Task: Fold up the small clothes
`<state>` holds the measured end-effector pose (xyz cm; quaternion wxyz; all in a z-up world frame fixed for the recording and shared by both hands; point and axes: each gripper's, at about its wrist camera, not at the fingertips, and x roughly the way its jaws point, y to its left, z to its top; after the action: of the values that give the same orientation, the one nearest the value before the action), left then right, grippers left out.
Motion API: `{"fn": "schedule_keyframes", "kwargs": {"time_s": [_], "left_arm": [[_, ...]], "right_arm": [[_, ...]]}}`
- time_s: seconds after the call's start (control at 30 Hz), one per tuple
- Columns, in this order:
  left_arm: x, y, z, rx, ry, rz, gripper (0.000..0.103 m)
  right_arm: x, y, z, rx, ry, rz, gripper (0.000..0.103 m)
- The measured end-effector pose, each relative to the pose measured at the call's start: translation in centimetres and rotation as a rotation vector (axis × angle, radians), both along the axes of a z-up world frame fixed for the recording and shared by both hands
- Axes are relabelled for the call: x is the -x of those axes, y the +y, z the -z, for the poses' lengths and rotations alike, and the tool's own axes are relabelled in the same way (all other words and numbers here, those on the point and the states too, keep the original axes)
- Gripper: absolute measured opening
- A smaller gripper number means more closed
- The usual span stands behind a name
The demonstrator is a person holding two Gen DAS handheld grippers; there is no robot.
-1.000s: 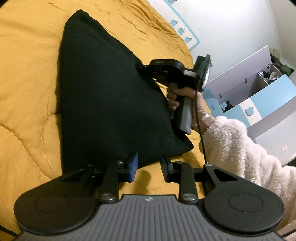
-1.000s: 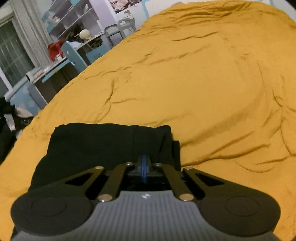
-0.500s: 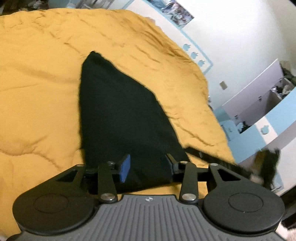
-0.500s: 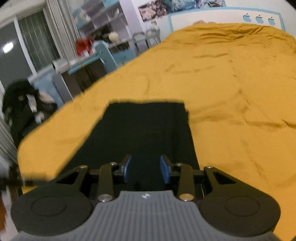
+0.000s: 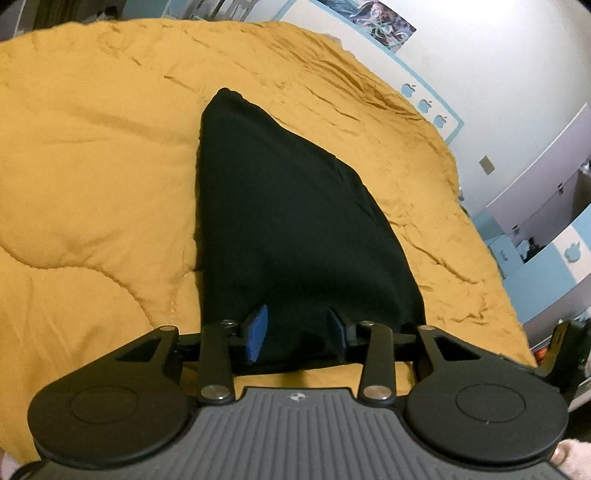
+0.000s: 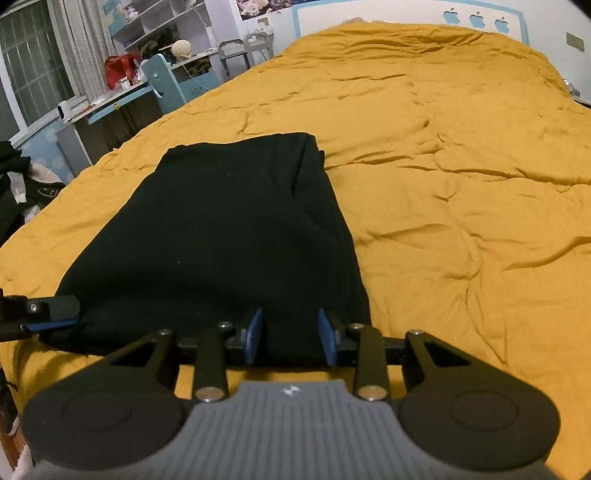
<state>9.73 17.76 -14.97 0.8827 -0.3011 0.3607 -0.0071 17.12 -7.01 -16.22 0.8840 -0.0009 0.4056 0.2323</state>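
Note:
A black folded garment (image 5: 288, 221) lies flat on the mustard bedspread (image 5: 92, 166), narrowing toward its far end. My left gripper (image 5: 297, 325) hovers over the garment's near edge, open, its blue pads apart with only cloth behind them. In the right wrist view the same garment (image 6: 221, 229) spreads ahead on the bedspread (image 6: 461, 166). My right gripper (image 6: 290, 325) stands open over its near right corner, pads not pressing on anything. One left gripper finger (image 6: 51, 312) shows by the garment's near left corner. The right gripper's body (image 5: 561, 354) pokes in at the edge.
A desk and shelves with a red bag (image 6: 122, 70) stand beyond the bed's left side. Dark clothes (image 6: 22, 184) are piled at the far left. Pale blue and white cabinets (image 5: 546, 229) stand off the bed's right side. The headboard (image 6: 406, 18) closes the far end.
My right gripper let go of the cloth, opened and drew back to the near edge. The left gripper opened wider and tilted up, so more of the bed shows.

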Motion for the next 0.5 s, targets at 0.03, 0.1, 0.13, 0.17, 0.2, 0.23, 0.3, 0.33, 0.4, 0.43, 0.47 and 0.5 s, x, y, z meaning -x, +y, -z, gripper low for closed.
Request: {"fn": "schedule_keyframes", "kwargs": {"time_s": [0.03,0.1,0.13,0.17,0.2,0.23,0.3,0.33,0.4,0.43,0.47,0.5], "left_arm": [[0.0,-0.5,-0.1,-0.004,0.002,-0.001,0.046],[0.1,-0.7,-0.6,0.006,0.004,-0.008,0.046],[0.3,-0.8,-0.7,0.013,-0.002,-0.007,0.046],[0.4,-0.9,-1.1,0.013,-0.009,-0.002,0.046],[0.6,-1.2,-1.5,0.01,-0.014,-0.002,0.046],[0.7,-1.4,-1.8,0.004,-0.018,-0.001,0.046],[1.1,-1.9,-2.7,-0.015,-0.029,0.003,0.046],[1.3,-2.2,-3.2,-0.031,-0.033,0.005,0.046],[1.7,-2.7,-4.1,-0.07,-0.033,0.006,0.046],[2.0,-3.0,-4.6,-0.094,-0.032,0.001,0.048],[2.2,-3.3,-5.0,-0.119,-0.026,-0.009,0.051],[2.5,-3.6,-5.5,-0.144,-0.018,-0.02,0.056]], "right_arm": [[-0.1,-0.2,-0.3,0.0,0.004,0.002,0.03],[-0.1,-0.2,-0.6,0.003,0.013,0.005,0.038],[0.0,-0.2,-0.8,-0.003,0.018,0.006,0.043],[-0.3,-0.1,-0.9,-0.018,0.028,0.007,0.055],[-0.1,-0.1,-1.2,-0.035,0.037,0.008,0.064],[0.3,0.0,-1.6,-0.045,0.037,0.01,0.066],[1.2,0.4,-2.4,-0.031,0.006,0.015,0.067],[1.7,0.6,-2.8,-0.019,-0.01,0.016,0.067],[2.6,0.7,-3.6,-0.014,-0.034,0.018,0.068],[3.0,0.7,-3.9,-0.017,-0.042,0.021,0.068],[3.4,0.6,-4.4,-0.016,-0.048,0.027,0.068],[3.8,0.6,-4.8,-0.006,-0.05,0.041,0.068]]}}
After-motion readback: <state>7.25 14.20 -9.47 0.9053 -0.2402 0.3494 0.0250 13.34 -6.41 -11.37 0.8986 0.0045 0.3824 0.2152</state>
